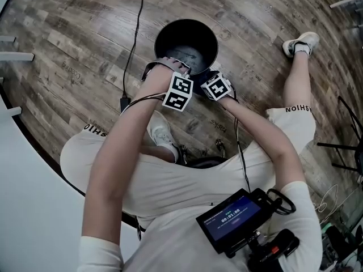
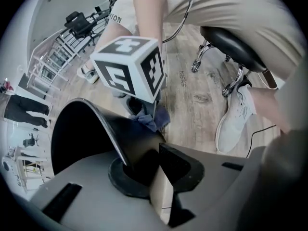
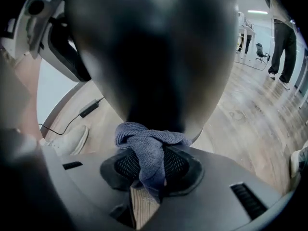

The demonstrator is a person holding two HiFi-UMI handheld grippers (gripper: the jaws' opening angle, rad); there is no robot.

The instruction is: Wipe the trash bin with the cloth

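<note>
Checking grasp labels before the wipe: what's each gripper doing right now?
Left gripper: closed on the rim of the trash bin.
Right gripper: closed on the cloth.

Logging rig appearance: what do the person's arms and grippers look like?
Left gripper and right gripper: grey shells with black pads, each bearing a white cube with black square markers. Black cables trail from the wrists. Short white sleeves.
</note>
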